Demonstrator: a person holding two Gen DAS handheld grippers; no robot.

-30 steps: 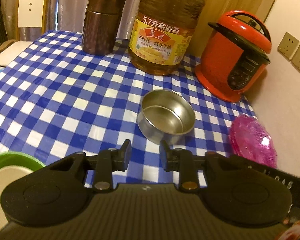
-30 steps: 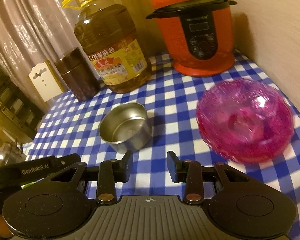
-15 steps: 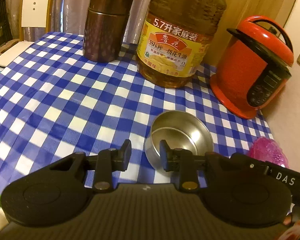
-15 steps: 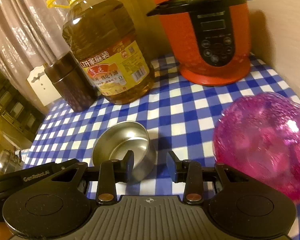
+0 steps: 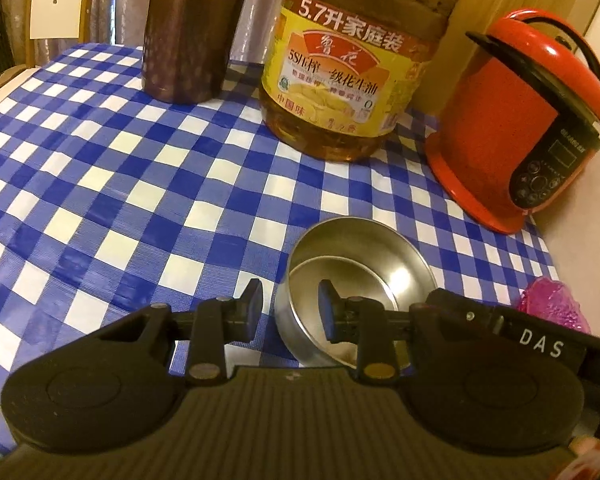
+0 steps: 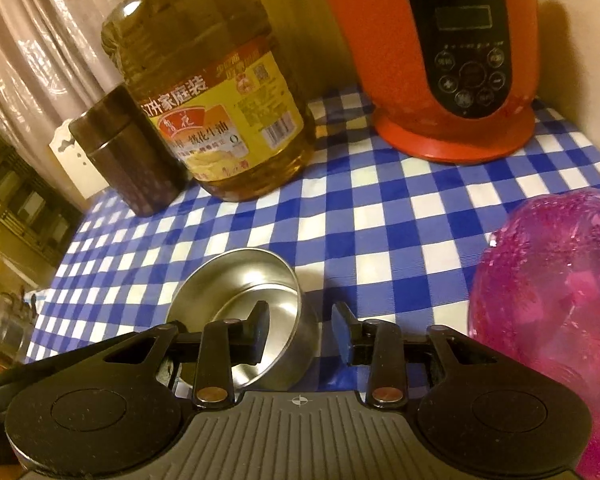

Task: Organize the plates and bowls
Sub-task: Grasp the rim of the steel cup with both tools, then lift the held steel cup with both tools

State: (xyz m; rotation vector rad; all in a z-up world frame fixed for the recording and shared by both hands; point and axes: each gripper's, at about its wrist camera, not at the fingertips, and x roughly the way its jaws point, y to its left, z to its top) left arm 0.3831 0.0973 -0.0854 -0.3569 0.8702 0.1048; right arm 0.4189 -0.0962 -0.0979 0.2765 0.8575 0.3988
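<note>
Both my left gripper (image 5: 288, 306) and right gripper (image 6: 300, 326), parted and empty, straddle the steel bowl (image 5: 356, 280) rim, so I judge clamping comes next.

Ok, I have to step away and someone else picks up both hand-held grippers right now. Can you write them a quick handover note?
Left hand-held gripper: open, holding nothing, straddling the near-left rim of the steel bowl, one finger inside and one outside.
Right hand-held gripper: open, holding nothing, straddling the same bowl's right wall.
Things: the steel bowl stands upright on the checked tablecloth; the pink glass bowl sits to its right near the wall, in front of the red cooker.
Done: nothing stacked that these views show.
Left: probably close on the steel bowl, lift it, then sort it with the pink bowl.
</note>
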